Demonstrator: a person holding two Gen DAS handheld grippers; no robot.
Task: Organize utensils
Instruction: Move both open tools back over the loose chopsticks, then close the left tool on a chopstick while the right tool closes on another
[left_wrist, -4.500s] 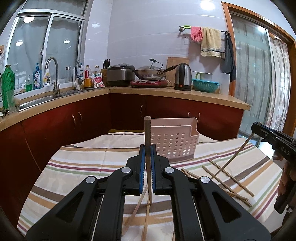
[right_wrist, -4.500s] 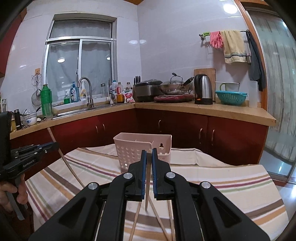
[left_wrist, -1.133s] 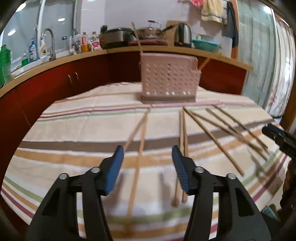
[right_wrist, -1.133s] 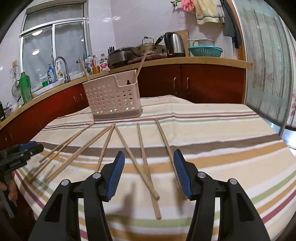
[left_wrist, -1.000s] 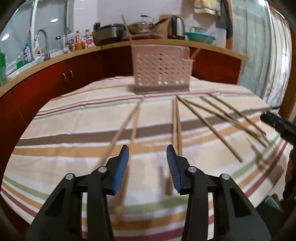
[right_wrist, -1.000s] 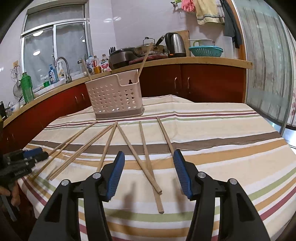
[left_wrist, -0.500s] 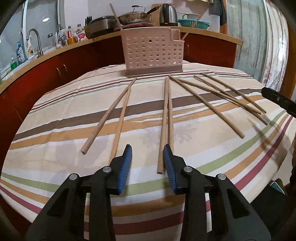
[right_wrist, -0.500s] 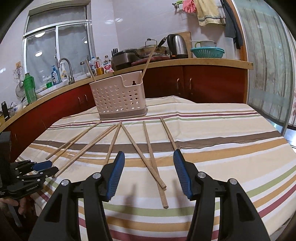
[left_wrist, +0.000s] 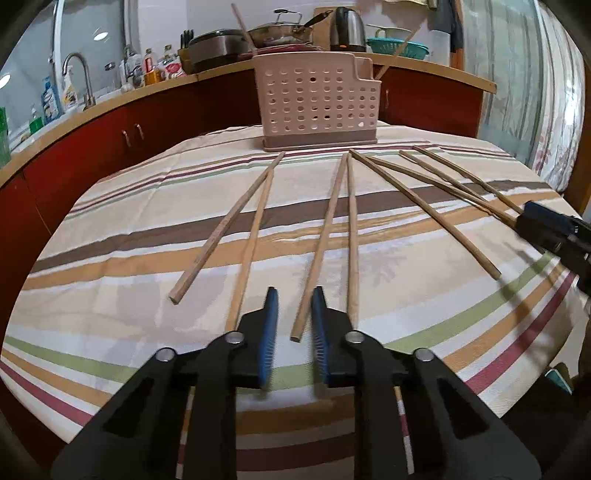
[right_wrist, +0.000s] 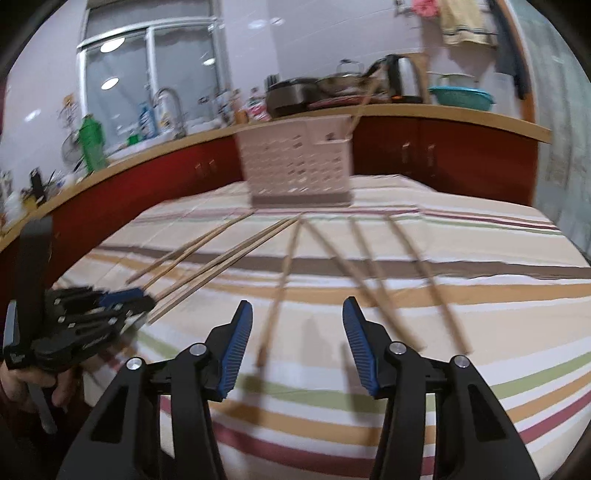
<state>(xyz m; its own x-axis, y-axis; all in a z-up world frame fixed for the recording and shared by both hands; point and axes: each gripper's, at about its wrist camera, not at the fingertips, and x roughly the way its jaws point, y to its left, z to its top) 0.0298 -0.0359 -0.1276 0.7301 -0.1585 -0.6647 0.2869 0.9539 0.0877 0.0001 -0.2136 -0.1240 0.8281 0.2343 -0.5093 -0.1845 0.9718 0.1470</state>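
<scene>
The left gripper has just been closing around a chopstick, pads (blue) not yet pressing it. The right gripper hangs released above another chopstick; both chopsticks lie before the basket.

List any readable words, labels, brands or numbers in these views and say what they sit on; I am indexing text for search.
No text can be read in either view.
Bottles by the sink: labels show as colour patches, too small to read.
Green bottle: blurred, no text legible.
Left gripper body: faint pale marking, too blurred to read.
Kettle and pink holder: no print visible.
</scene>
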